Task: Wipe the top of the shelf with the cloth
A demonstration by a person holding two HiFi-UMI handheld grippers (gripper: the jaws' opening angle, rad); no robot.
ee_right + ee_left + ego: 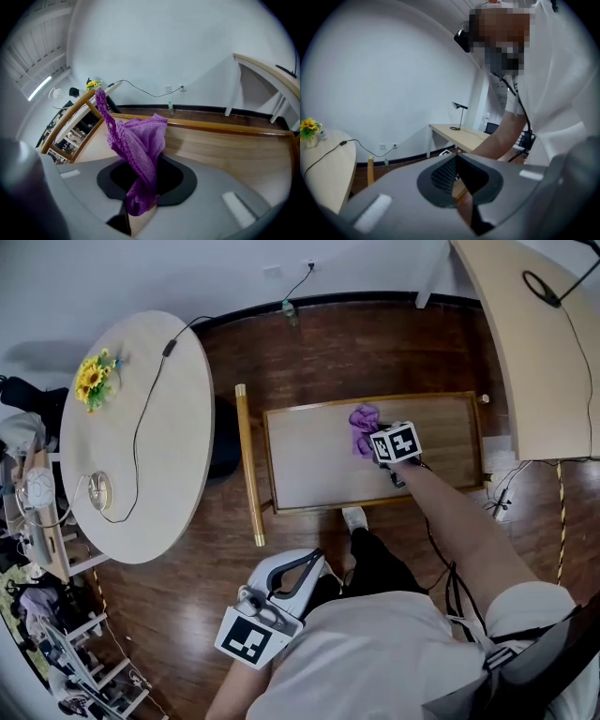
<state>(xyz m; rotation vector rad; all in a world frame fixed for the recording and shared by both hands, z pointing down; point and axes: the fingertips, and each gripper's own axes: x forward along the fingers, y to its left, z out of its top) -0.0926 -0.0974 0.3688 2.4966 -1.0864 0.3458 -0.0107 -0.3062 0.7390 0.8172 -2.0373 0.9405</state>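
Cloth (138,149), purple, is clamped between the right gripper (140,206) jaws, with the bunched end sticking up past the tips. It sits over the shelf top (309,470), about mid-length near the far rail; can't tell if it's touching the wood. Left gripper (298,570) has jaws together on nothing, held low by the person's waist, well apart from the shelf.

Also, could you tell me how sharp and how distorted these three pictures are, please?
Head view: evenly lit and sharp, though the baseboard bows. Left gripper view: dark vignette, a mosaic patch at the top, near foreground soft. Right gripper view: the cloth is crisp, the shelf rail curves strongly.
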